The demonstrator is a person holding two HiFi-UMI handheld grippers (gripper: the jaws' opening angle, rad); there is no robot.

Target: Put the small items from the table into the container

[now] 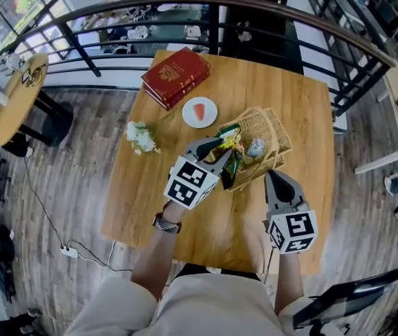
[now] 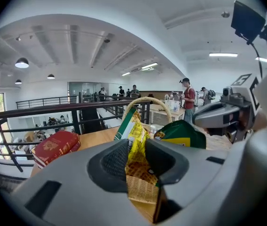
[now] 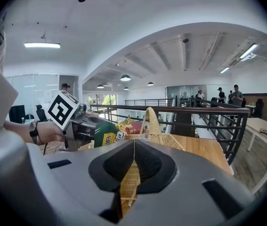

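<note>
**Wooden table [image 1: 293, 117] beside a black railing [image 1: 255, 9]; wicker basket [image 1: 272, 137] holding packets.**
Your left gripper [image 1: 216, 148] was clamped on a yellow snack packet [image 2: 136, 142] at the basket's left edge. Your right gripper [image 1: 275, 177] had its jaws together, empty. Only the head view showed the watermelon plate [image 1: 200, 112]. The packet print was unreadable.

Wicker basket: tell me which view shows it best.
Head view: the whole wicker basket shows from above. The left gripper view catches only its handle and some weave under the yellow packet; the right gripper view shows its handle and side wall.
</note>
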